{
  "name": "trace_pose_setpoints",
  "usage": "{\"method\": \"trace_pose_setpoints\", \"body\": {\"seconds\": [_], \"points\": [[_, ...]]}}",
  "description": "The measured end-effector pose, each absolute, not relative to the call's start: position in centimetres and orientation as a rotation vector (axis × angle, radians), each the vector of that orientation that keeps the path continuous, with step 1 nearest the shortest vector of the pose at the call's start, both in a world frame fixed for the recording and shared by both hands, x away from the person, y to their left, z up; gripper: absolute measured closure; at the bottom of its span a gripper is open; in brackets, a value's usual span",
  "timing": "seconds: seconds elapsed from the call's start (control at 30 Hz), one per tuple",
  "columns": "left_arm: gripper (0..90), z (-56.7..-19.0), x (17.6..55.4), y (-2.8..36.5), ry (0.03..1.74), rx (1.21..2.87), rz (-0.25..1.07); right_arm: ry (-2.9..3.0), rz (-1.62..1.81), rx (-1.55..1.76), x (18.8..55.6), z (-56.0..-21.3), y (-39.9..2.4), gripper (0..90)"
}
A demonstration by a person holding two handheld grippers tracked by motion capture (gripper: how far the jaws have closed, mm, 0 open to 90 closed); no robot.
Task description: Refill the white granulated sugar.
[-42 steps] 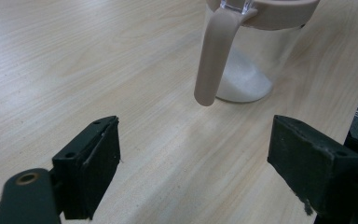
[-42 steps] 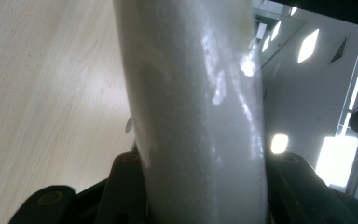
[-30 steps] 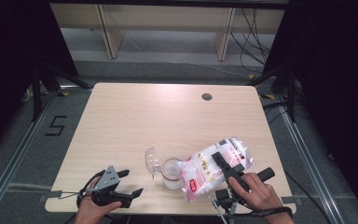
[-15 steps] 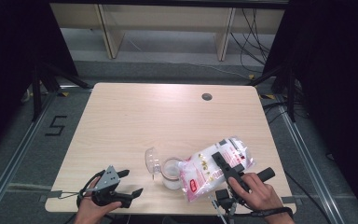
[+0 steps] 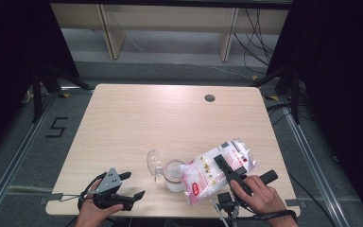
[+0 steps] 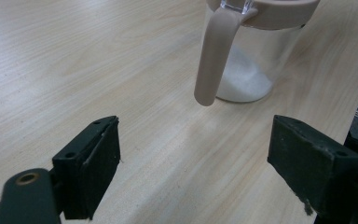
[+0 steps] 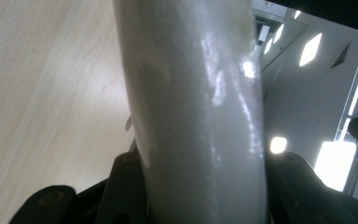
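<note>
A clear jar (image 5: 174, 174) with white granules at its bottom stands near the table's front edge, its clear lid (image 5: 154, 163) flipped open to the left. In the left gripper view the jar (image 6: 249, 65) has a beige rim and a beige strap (image 6: 212, 56) hanging down. My right gripper (image 5: 223, 164) is shut on a plastic bag of white granules (image 5: 203, 177) with a red label, tilted with its lower end over the jar's mouth. The bag (image 7: 200, 107) sits between the right gripper's (image 7: 200, 186) jaws. My left gripper (image 5: 133, 184) rests open left of the jar, nothing in the left gripper's (image 6: 196, 128) jaws.
The light wooden table (image 5: 170, 123) has a small round hole (image 5: 210, 98) at the back right. Dark frame legs and cables stand on the floor around it. Shelving runs along the far wall.
</note>
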State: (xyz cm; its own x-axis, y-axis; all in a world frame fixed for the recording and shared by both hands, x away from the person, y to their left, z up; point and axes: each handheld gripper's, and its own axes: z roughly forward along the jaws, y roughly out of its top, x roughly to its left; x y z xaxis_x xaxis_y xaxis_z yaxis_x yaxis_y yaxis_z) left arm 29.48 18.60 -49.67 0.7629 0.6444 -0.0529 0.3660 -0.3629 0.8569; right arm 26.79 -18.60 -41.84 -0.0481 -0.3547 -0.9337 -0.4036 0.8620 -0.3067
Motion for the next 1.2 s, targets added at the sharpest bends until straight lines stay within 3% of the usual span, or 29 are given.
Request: {"method": "trace_pose_setpoints", "body": {"seconds": [1.2], "points": [[16.5, -49.69, 29.45, 18.52, 0.768, 1.969, 0.355, 1.664, 0.060, -0.561, 26.62, -41.76, -18.86, 64.7]]}}
